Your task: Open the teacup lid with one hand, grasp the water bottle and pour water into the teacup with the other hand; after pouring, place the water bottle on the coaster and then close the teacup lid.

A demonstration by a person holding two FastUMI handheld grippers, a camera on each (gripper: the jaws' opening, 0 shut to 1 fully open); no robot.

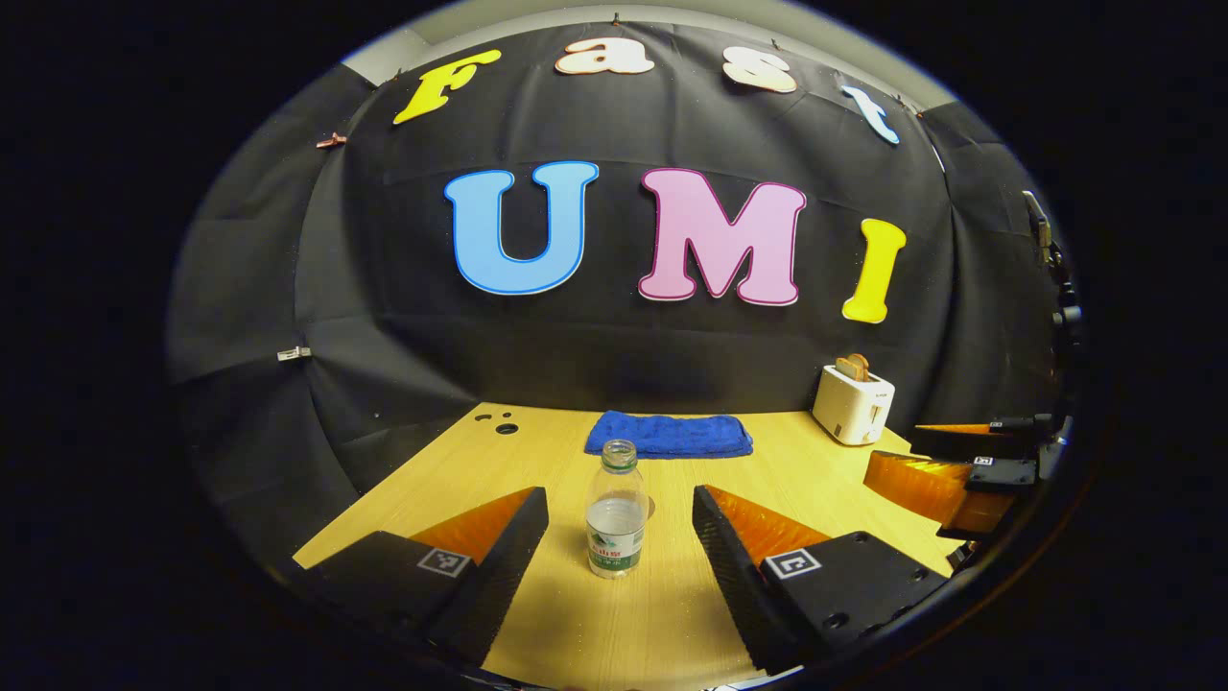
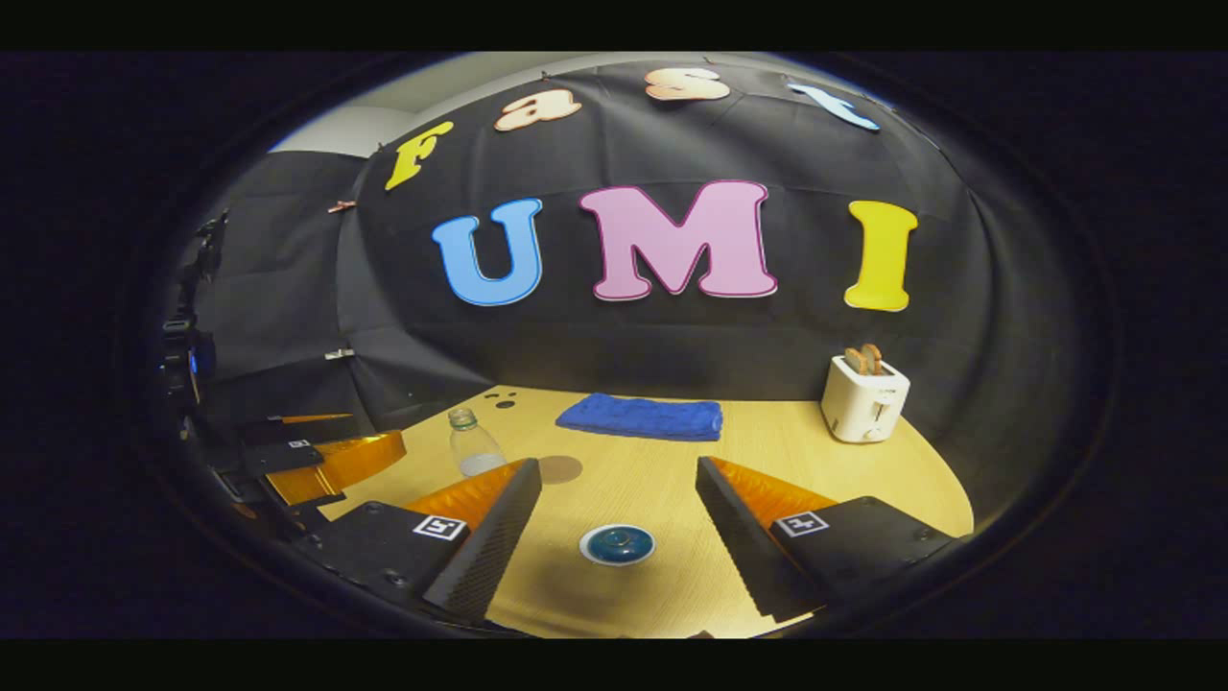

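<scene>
A clear water bottle [image 1: 615, 518] with a green label stands upright on the wooden table, about a third full. My left gripper [image 1: 619, 497] is open, one finger on either side of the bottle and not touching it. The teacup [image 2: 617, 544], covered by a dark blue lid with a white rim, sits ahead of my right gripper [image 2: 619, 470], which is open and empty. A round brown coaster [image 2: 559, 469] lies flat just right of the bottle [image 2: 473, 446] in the right gripper view. Behind the bottle an edge of the coaster [image 1: 651, 506] peeks out.
A folded blue towel [image 1: 670, 434] lies at the back of the table [image 1: 614, 624] against the wall. A white toaster [image 1: 853, 404] with bread in it stands at the back right. The right gripper [image 1: 959, 480] shows at the far right, the left gripper [image 2: 326, 461] at the far left.
</scene>
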